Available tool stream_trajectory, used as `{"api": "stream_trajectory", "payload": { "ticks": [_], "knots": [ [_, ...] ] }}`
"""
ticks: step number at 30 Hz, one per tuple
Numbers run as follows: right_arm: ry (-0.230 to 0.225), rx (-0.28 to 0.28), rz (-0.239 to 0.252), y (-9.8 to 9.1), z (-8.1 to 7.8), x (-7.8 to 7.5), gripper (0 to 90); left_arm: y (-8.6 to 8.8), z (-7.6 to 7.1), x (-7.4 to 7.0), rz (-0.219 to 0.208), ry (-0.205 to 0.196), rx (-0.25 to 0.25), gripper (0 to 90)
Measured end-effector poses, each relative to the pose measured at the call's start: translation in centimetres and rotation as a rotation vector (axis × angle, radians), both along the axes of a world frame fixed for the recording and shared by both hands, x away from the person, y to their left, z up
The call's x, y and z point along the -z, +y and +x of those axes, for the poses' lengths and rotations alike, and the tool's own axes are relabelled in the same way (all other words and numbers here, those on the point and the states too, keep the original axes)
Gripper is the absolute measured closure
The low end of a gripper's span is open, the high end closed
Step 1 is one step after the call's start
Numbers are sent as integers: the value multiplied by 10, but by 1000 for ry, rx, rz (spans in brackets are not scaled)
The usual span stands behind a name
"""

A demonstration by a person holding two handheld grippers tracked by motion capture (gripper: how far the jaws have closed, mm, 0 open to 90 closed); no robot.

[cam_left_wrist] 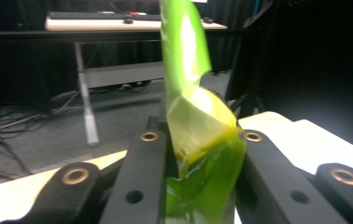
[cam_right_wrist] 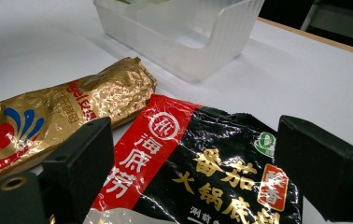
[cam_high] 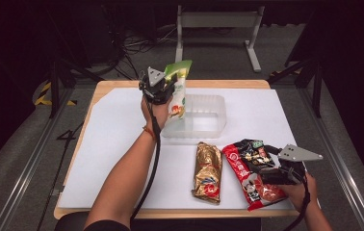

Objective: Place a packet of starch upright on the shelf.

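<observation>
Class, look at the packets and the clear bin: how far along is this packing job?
Done: nothing lies in the bin yet. In hand: the left gripper is shut on the green packet, holding it over the bin's left end. Left: the gold packet and the red packet are on the table; the right gripper stands open over the red one.

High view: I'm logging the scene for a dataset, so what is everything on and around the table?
Green snack pouch: 1, green and white, held upright over the tub's left end.
Plastic tub: 1, clear, table centre.
Gold packet: 1, gold, lying in front of the tub.
Hotpot base packet: 1, red and black, right of the gold packet.
Table: 1, white top.
Left gripper: 1, black, shut on the pouch.
Right gripper: 1, black, open over the red packet.
</observation>
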State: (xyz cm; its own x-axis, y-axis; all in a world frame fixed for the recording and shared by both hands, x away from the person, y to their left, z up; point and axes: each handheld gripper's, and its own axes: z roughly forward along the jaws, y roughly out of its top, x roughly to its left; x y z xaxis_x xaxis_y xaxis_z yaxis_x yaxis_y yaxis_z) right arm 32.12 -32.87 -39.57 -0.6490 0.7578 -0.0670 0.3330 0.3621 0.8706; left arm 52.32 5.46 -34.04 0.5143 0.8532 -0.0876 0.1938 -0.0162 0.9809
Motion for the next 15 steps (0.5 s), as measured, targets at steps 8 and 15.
{"api": "stream_trajectory", "payload": {
  "ticks": [8, 15],
  "knots": [
    [0, -1, -5, 1, 0, 1, 127, 10, -10, 6, 25, -20, 149, 710],
    [1, 1, -5, 1, 0, 1, 126, 18, -23, 6, 105, -38, 248, 578]
  ]
}}
